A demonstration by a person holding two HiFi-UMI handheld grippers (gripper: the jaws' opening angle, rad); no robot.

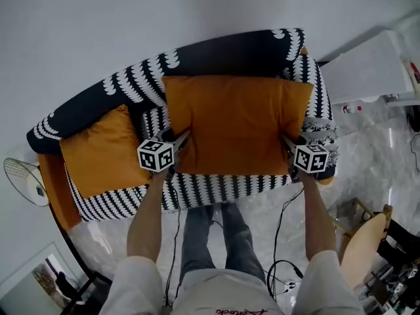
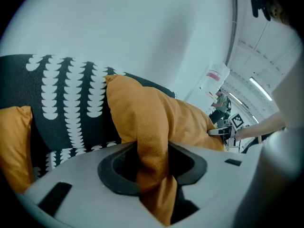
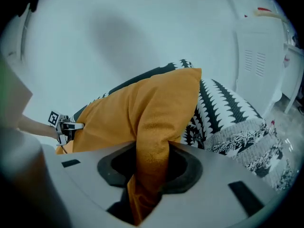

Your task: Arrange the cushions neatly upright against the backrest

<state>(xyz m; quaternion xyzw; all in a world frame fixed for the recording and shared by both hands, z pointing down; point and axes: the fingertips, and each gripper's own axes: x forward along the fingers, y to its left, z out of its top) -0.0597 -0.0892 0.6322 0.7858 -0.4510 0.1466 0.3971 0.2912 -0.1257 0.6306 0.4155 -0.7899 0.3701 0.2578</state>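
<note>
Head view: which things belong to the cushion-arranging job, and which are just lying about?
Job: large orange fabric cushion, pinched at its lower corners by left gripper and right gripper; smaller orange cushion; black-and-white patterned sofa.
Lying about: white wire fan; white cabinet; wooden chair; floor cables.

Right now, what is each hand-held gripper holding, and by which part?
Both hold the large orange cushion: the left hand-held gripper pinches its near left corner, the right hand-held gripper its near right corner.
</note>
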